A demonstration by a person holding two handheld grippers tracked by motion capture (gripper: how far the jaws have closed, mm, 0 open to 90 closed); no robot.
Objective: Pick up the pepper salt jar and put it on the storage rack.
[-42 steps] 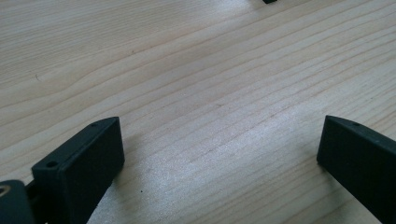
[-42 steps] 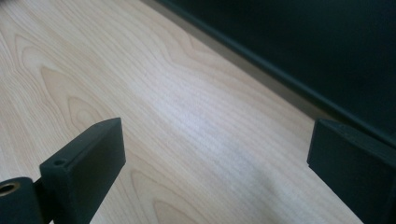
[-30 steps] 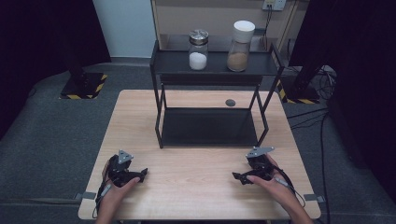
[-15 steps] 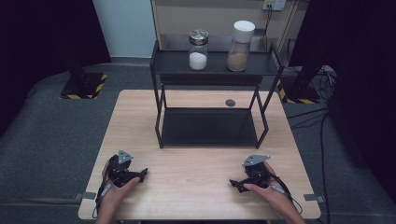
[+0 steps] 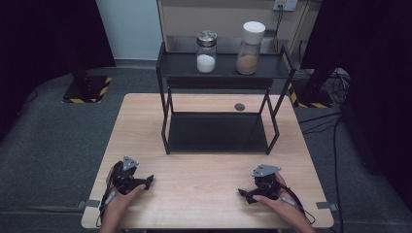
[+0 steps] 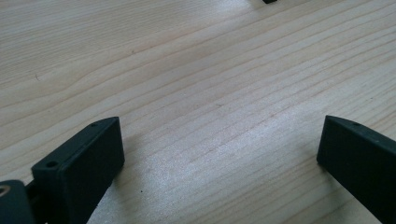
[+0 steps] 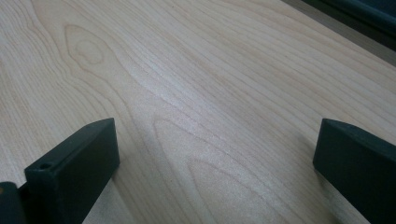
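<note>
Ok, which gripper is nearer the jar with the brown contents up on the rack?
Right. The right gripper rests on the table's near edge almost straight below the brown jar; the left gripper sits at the near-left, farther across. Both are open and empty.

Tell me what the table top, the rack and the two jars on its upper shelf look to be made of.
Table top: pale wood or wood-look laminate, matt; grain lines and knots show.
Rack: likely metal, matt black; thin square legs and flat shelves.
Left jar: clear glass or plastic with a shiny metallic lid, white powder inside.
Right jar: clear body, matt white lid, probably plastic; brown powder inside.
</note>
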